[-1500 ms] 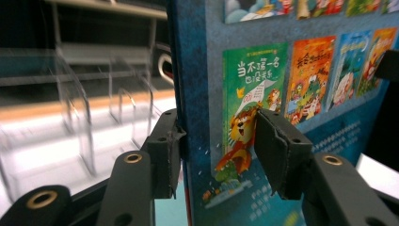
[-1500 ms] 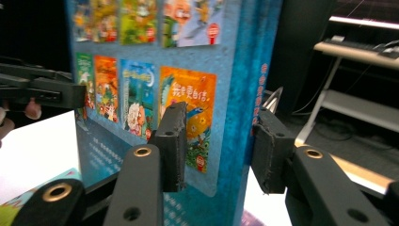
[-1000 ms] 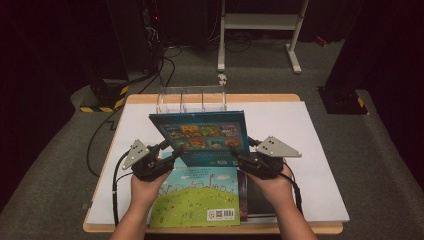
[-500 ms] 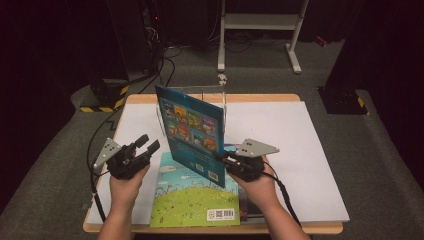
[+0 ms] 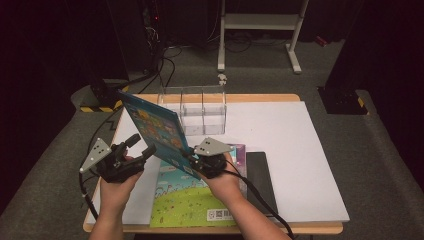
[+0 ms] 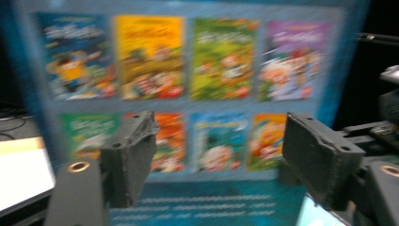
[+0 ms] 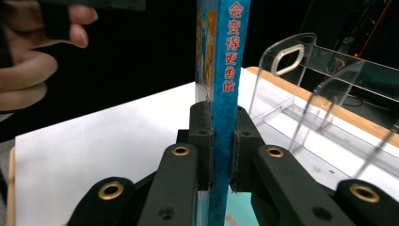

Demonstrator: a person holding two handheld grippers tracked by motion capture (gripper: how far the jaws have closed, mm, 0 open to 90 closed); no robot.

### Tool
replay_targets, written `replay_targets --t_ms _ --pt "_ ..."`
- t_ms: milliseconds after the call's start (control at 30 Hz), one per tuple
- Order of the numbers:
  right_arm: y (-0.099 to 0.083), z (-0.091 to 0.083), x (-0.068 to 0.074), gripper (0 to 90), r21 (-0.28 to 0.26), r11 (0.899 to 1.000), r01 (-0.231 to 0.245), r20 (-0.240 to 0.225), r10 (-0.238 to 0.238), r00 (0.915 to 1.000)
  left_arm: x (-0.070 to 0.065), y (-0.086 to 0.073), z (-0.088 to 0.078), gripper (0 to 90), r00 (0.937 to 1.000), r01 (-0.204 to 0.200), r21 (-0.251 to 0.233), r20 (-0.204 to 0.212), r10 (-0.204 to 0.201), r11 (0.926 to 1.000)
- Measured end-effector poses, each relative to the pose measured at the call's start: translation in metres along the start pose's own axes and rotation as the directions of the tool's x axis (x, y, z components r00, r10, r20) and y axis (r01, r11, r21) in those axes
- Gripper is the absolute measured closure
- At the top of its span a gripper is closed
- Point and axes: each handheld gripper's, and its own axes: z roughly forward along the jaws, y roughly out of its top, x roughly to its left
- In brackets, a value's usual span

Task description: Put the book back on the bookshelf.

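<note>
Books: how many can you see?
3. A blue book is clamped upright in the right gripper; a green book and a purple one lie flat. More may hide underneath.

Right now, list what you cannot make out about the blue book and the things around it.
- Blue book, left gripper view: cover titles blurred by motion.
- Green book, high view: upper part hidden by the right gripper and hand.
- Dark slab, high view: its kind unclear, partly under the books.
- Clear rack, right gripper view: cut off by the edge.
</note>
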Motion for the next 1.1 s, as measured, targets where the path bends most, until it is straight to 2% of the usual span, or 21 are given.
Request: replay_targets --t_ms 133,167,200,233,267,433,533,567,633,667,700,767,833,867,933,967,1033,1100 --pt "0.004 0.012 0.005 82.1 0.001 1.000 0.007 -0.003 -0.007 1.0000 -0.003 0.002 -0.001 22.6 0.9996 0.007 -0.003 0.027 -0.007 1.0000" --pt "0.004 0.012 0.005 82.1 0.001 1.000 0.007 -0.003 -0.007 1.0000 -0.003 0.002 0.000 22.6 0.9989 0.018 -0.003 0.043 -0.018 0.9998" --pt "0.006 0.014 0.007 82.0 -0.013 1.000 0.009 -0.003 -0.009 1.0000 -0.004 0.003 0.001 21.1 0.9942 0.063 -0.006 0.088 -0.062 0.9980" --pt "0.007 0.015 0.008 81.9 -0.013 1.000 0.010 -0.003 -0.010 0.9999 -0.006 0.003 0.002 20.6 0.9925 0.071 -0.009 0.100 -0.070 0.9974" --pt "0.007 0.015 0.008 81.9 -0.013 1.000 0.010 -0.003 -0.010 0.9999 -0.006 0.003 0.002 20.2 0.9925 0.071 -0.009 0.100 -0.070 0.9974" --pt "0.006 0.014 0.018 79.9 -0.012 1.000 0.020 -0.012 -0.021 0.9997 -0.025 0.002 0.010 17.0 0.9911 0.040 -0.001 0.127 -0.039 0.9992" --pt "0.006 0.015 0.023 78.6 -0.014 1.000 0.024 -0.022 -0.024 0.9995 -0.028 0.002 0.011 13.9 0.9902 0.038 -0.001 0.135 -0.038 0.9993" --pt "0.005 0.015 0.026 78.4 -0.016 0.999 0.028 -0.029 -0.028 0.9992 -0.030 0.001 0.009 13.9 0.9931 0.033 -0.021 0.114 -0.030 0.9992" --pt "0.005 0.015 0.031 76.8 -0.014 1.000 0.025 -0.032 -0.025 0.9992 -0.029 0.002 0.007 14.2 0.9946 0.036 -0.021 0.098 -0.034 0.9991" --pt "0.005 0.016 0.036 75.4 -0.015 0.999 0.039 -0.040 -0.040 0.9984 -0.030 0.003 0.006 13.9 0.9959 0.047 -0.024 0.078 -0.045 0.9986" --pt "0.005 0.016 0.036 75.4 -0.015 0.999 0.039 -0.040 -0.040 0.9984 -0.030 0.003 0.006 13.0 0.9959 0.047 -0.024 0.078 -0.045 0.9986" --pt "0.006 0.018 0.046 72.2 -0.015 0.999 0.053 -0.049 -0.053 0.9974 -0.034 0.004 0.004 10.7 0.9994 0.023 -0.020 0.026 -0.023 0.9995" --pt "0.007 0.020 0.050 70.5 -0.019 0.998 0.052 -0.056 -0.053 0.9970 -0.037 0.005 0.002 9.4 0.9997 0.019 -0.017 -0.017 -0.020 0.9997" --pt "0.007 0.021 0.053 69.6 -0.019 0.998 0.053 -0.061 -0.054 0.9967 -0.037 0.005 0.002 8.9 0.9997 0.019 -0.017 -0.017 -0.020 0.9997" --pt "0.008 0.023 0.058 67.8 -0.022 0.998 0.057 -0.070 -0.059 0.9959 -0.040 0.005 0.000 8.1 0.9967 0.008 -0.012 -0.081 -0.009 0.9999" --pt "0.009 0.025 0.060 66.9 -0.023 0.998 0.061 -0.075 -0.063 0.9952 -0.040 0.005 0.000 7.5 0.9967 0.008 -0.012 -0.081 -0.009 0.9999" --pt "0.009 0.026 0.063 66.1 -0.023 0.998 0.066 -0.079 -0.068 0.9946 -0.039 0.005 -0.001 7.4 0.9910 -0.007 0.000 -0.134 0.007 1.0000" --pt "0.008 0.029 0.069 62.9 -0.022 0.997 0.074 -0.100 -0.076 0.9921 -0.036 0.005 -0.004 10.5 0.9863 -0.001 0.007 -0.165 0.002 1.0000"
